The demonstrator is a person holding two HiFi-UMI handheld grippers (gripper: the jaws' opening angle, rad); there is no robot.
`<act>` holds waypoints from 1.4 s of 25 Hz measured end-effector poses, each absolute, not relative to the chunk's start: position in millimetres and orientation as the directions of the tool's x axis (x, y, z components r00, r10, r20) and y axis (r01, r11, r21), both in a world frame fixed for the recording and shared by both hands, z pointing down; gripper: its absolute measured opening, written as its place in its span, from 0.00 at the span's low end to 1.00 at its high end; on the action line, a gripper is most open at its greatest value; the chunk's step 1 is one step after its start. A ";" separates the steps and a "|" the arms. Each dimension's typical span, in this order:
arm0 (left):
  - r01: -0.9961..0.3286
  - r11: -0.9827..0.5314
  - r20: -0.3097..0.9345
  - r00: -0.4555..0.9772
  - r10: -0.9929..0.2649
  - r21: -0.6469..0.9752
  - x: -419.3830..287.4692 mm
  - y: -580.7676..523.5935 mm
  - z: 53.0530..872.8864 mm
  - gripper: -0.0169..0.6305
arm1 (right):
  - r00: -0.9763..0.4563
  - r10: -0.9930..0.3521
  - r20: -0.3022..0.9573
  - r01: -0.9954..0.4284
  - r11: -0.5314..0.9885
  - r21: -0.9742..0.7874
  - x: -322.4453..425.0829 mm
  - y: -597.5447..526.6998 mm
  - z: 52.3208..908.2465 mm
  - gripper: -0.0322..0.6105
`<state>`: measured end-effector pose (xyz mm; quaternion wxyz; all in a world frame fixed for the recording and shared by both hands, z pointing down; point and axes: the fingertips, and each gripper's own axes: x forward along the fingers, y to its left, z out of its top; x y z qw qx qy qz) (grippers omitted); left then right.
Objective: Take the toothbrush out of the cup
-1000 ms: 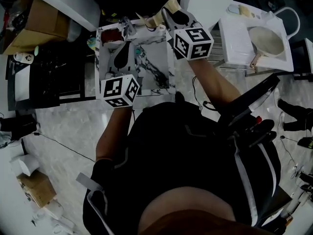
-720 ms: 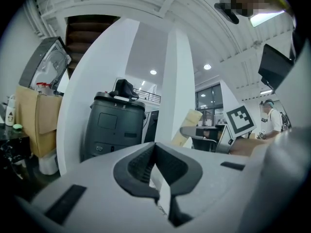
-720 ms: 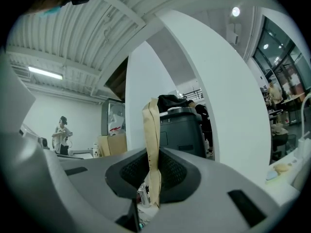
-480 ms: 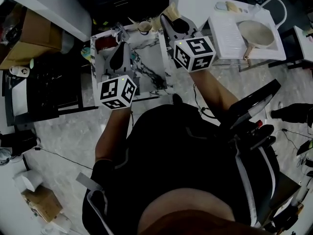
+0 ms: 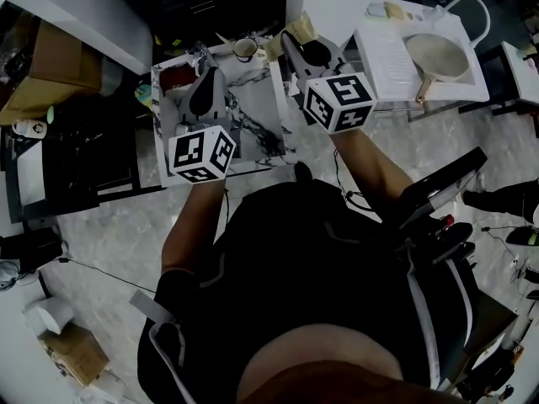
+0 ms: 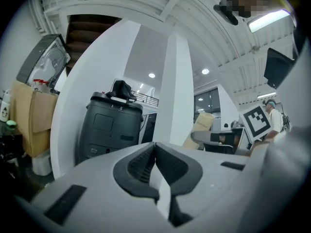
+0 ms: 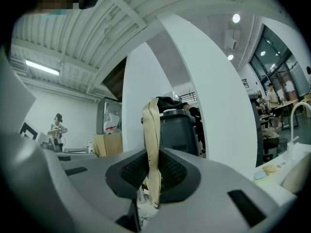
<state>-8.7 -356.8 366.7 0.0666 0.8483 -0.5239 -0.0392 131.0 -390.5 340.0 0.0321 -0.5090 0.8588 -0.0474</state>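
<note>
My right gripper (image 5: 300, 42) is shut on a flat beige toothbrush (image 7: 151, 130), which stands upright between the pads and sticks out above them. In the head view the toothbrush (image 5: 298, 25) is just past the right edge of the marble-topped table (image 5: 257, 133). A light-rimmed cup (image 5: 245, 49) stands at the table's far edge, left of that gripper and apart from it. My left gripper (image 5: 209, 77) hovers over the left half of the table, pointing level. Its jaws (image 6: 155, 152) are shut with nothing between them.
A red thing (image 5: 177, 76) sits at the table's far left corner. A white sink unit (image 5: 387, 53) with a round bowl (image 5: 438, 57) stands to the right. Cardboard boxes (image 5: 46, 61) are at the left. A dark bin (image 6: 109, 127) and a white pillar (image 6: 177, 96) stand ahead.
My right gripper has drifted to the right, from over the table's far right corner to just past its edge, with the toothbrush still in it. The left gripper has kept its place.
</note>
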 end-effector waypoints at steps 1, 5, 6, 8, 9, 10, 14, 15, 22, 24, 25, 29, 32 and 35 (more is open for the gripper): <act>-0.885 -0.440 0.012 0.447 -0.895 0.151 -7.2 -360.6 369.0 0.04 | -0.478 -0.878 -0.007 -0.872 0.476 -0.113 133.0 -391.4 339.9 0.14; -0.877 -0.445 0.019 0.455 -0.890 0.182 -1.9 -378.0 378.1 0.04 | -0.474 -0.880 -0.007 -0.874 0.472 -0.119 140.9 -398.4 341.6 0.14; -0.882 -0.434 0.024 0.446 -0.895 0.184 -2.5 -383.1 380.8 0.04 | -0.476 -0.879 -0.007 -0.873 0.473 -0.120 142.4 -400.6 342.5 0.14; -0.893 -0.414 0.045 0.427 -0.903 0.175 -3.0 -393.2 388.1 0.04 | -0.479 -0.878 -0.006 -0.871 0.476 -0.125 145.8 -404.4 345.7 0.14; -0.898 -0.405 0.059 0.420 -0.906 0.171 -2.7 -398.4 392.9 0.05 | -0.479 -0.878 -0.003 -0.870 0.476 -0.128 147.7 -406.5 348.0 0.14; -0.901 -0.398 0.072 0.415 -0.907 0.173 -2.3 -403.9 398.3 0.07 | -0.480 -0.877 0.000 -0.870 0.476 -0.132 149.7 -408.9 350.7 0.14; -0.898 -0.371 0.104 0.403 -0.909 0.236 0.5 -425.3 422.0 0.14 | -0.490 -0.872 0.013 -0.864 0.483 -0.144 157.0 -418.6 361.7 0.14; -0.902 -0.363 0.114 0.396 -0.911 0.233 1.7 -429.6 427.8 0.16 | -0.494 -0.869 0.016 -0.861 0.487 -0.146 158.6 -420.4 364.4 0.14; -0.929 -0.308 0.197 0.348 -0.916 0.206 9.5 -467.2 466.0 0.27 | -0.520 -0.853 0.039 -0.846 0.508 -0.160 164.1 -434.3 383.3 0.14; -0.936 -0.277 0.226 0.324 -0.919 0.218 8.9 -477.5 478.2 0.28 | -0.527 -0.848 0.047 -0.842 0.514 -0.165 166.1 -437.5 388.1 0.14; -0.940 -0.256 0.240 0.309 -0.920 0.226 7.8 -482.0 484.7 0.28 | -0.531 -0.846 0.049 -0.840 0.518 -0.164 167.3 -439.1 389.8 0.14; -0.954 -0.172 0.280 0.239 -0.930 0.244 -2.0 -498.8 507.0 0.28 | -0.542 -0.838 0.055 -0.833 0.528 -0.161 170.7 -447.3 396.8 0.14; -0.959 -0.147 0.287 0.215 -0.934 0.243 -4.0 -510.9 516.6 0.28 | -0.550 -0.832 0.066 -0.828 0.534 -0.168 173.2 -453.7 405.0 0.14; -0.962 -0.123 0.293 0.194 -0.936 0.242 -2.5 -519.8 526.6 0.28 | -0.556 -0.827 0.079 -0.825 0.539 -0.168 175.7 -459.1 413.9 0.14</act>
